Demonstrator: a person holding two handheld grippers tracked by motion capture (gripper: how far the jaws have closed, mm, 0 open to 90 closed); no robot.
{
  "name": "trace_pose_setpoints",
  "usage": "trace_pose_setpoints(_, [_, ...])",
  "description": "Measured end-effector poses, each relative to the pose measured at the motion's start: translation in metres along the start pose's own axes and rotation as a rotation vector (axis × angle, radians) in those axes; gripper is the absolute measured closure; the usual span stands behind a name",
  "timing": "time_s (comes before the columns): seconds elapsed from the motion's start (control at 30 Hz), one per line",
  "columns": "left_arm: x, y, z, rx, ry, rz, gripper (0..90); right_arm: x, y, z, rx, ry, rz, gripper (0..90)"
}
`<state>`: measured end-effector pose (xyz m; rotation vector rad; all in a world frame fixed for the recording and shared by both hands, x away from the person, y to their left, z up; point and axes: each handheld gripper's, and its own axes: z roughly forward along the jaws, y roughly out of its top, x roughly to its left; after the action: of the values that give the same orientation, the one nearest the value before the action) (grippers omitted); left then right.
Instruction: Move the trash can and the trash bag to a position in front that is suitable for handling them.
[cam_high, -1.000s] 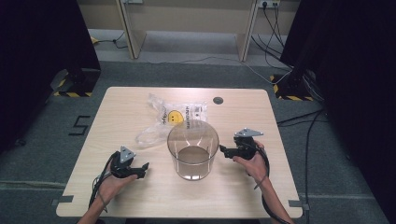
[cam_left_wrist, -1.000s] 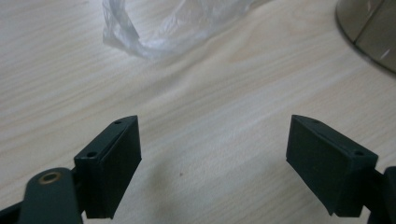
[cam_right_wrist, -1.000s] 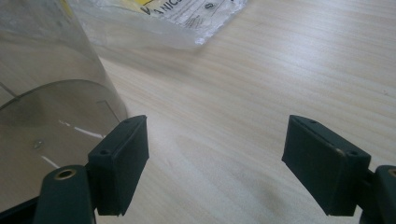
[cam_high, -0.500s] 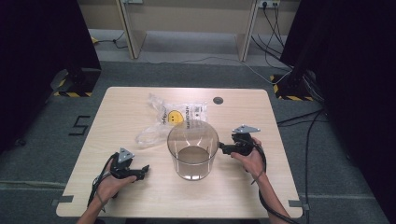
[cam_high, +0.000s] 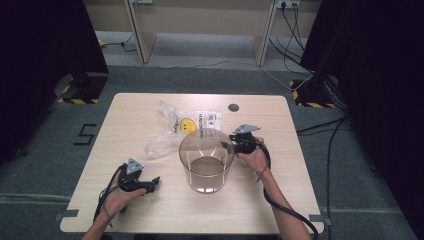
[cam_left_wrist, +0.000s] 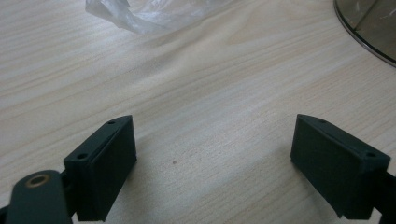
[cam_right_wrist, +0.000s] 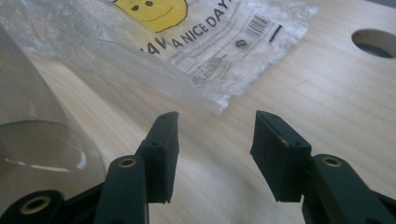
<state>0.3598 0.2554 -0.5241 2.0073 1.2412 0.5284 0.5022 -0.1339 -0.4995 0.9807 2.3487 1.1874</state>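
Note:
A clear round plastic container stands upright mid-table. Behind it lies a crumpled clear bag printed with a yellow smiley. My right gripper is at the container's right rim, pointing left. In the right gripper view the bag lies just ahead and the container's wall rises at the left. The right gripper is open; its jaws have just been closing to about half width, with nothing between them. My left gripper rests low at the front left, and in its own view it is open wide over bare wood.
The wooden table has a round cable hole at the back, also seen from the right gripper. A corner of the bag and the container's base lie ahead of the left gripper. Cables trail off both grippers.
The right hand has moved away from me and leftward along the container's side toward the bag, and its jaws have narrowed. The left hand has stayed still.

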Motion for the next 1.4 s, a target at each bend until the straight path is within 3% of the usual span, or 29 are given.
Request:
trace_pose_setpoints(0.33, [0.0,0.0,0.0,-0.001,-0.002,0.003,13.2,-0.003,0.009,0.018,0.031,0.04,-0.048,53.1])
trace_pose_setpoints(0.5, [0.0,0.0,0.0,-0.001,-0.003,0.003,13.2,-0.005,0.01,0.023,0.021,0.028,-0.083,66.7])
trace_pose_setpoints(0.7, [0.0,0.0,0.0,-0.001,-0.003,0.004,13.2,-0.006,0.009,0.021,0.002,0.054,-0.113,80.9])
trace_pose_setpoints(1.03, [0.0,0.0,0.0,-0.001,-0.003,0.005,13.2,-0.013,0.003,0.008,-0.008,0.067,-0.097,89.9])
trace_pose_setpoints(1.1, [0.0,0.0,0.0,-0.001,-0.003,0.004,13.2,-0.015,0.002,0.005,-0.013,0.074,-0.096,88.2])
trace_pose_setpoints(1.13, [0.0,0.0,0.0,-0.001,-0.003,0.004,13.2,-0.017,0.003,0.004,-0.018,0.103,-0.094,79.7])
trace_pose_setpoints(1.2, [0.0,0.0,0.0,-0.001,-0.003,0.004,13.1,-0.017,0.005,0.005,-0.022,0.103,-0.091,69.8])
trace_pose_setpoints(1.23, [0.0,0.0,0.0,-0.001,-0.003,0.004,13.2,-0.017,0.005,0.005,-0.022,0.103,-0.091,69.8])
trace_pose_setpoints(1.27, [0.0,0.0,0.0,-0.001,-0.003,0.004,13.2,-0.016,0.008,0.006,-0.025,0.109,-0.092,61.4])
trace_pose_setpoints(1.4, [0.0,0.0,0.0,-0.001,-0.003,0.003,13.2,-0.013,0.013,0.011,-0.017,0.105,-0.095,52.8])
